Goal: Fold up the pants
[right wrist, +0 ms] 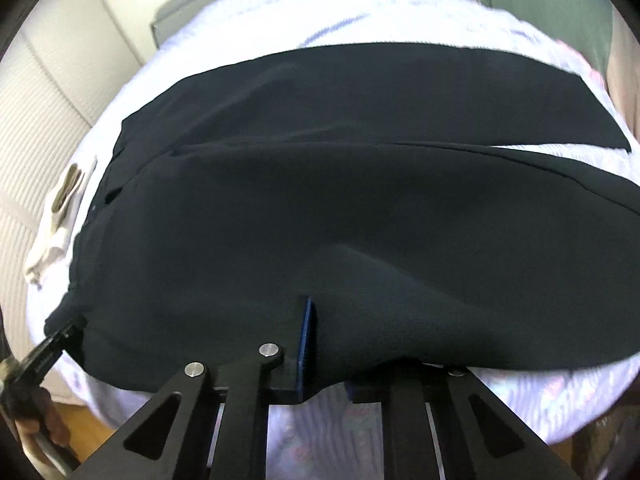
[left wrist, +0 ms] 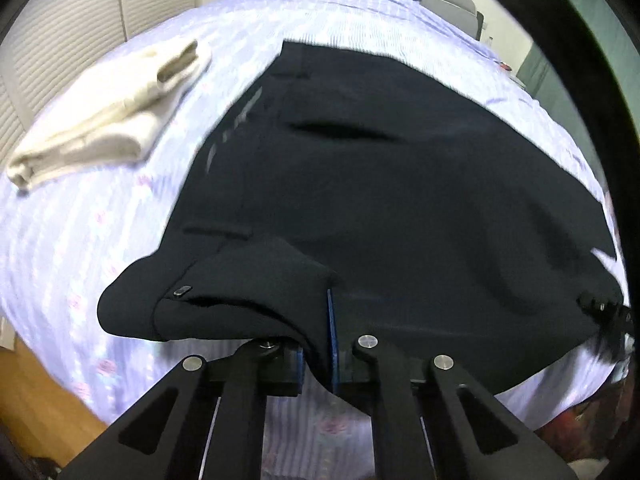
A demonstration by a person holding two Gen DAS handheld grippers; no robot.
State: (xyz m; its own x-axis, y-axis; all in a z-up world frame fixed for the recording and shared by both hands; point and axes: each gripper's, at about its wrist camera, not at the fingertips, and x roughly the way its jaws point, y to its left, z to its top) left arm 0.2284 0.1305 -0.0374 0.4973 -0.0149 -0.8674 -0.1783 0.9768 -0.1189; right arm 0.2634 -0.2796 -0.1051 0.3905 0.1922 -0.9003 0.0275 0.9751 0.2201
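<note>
— Standing by the bed (left wrist: 120, 216), what did you see?

— Dark navy pants (left wrist: 380, 200) lay spread on the lilac sheet. The left gripper (left wrist: 332, 340) was clenched on the waistband corner, by a small metal clasp (left wrist: 182, 291). The right gripper (right wrist: 320, 344) pinched the near edge of a leg.

— Any label or writing?

— None I could read; the frames were blurred. A folded cream garment (left wrist: 108, 116) sat apart, near the bed's left side.
</note>
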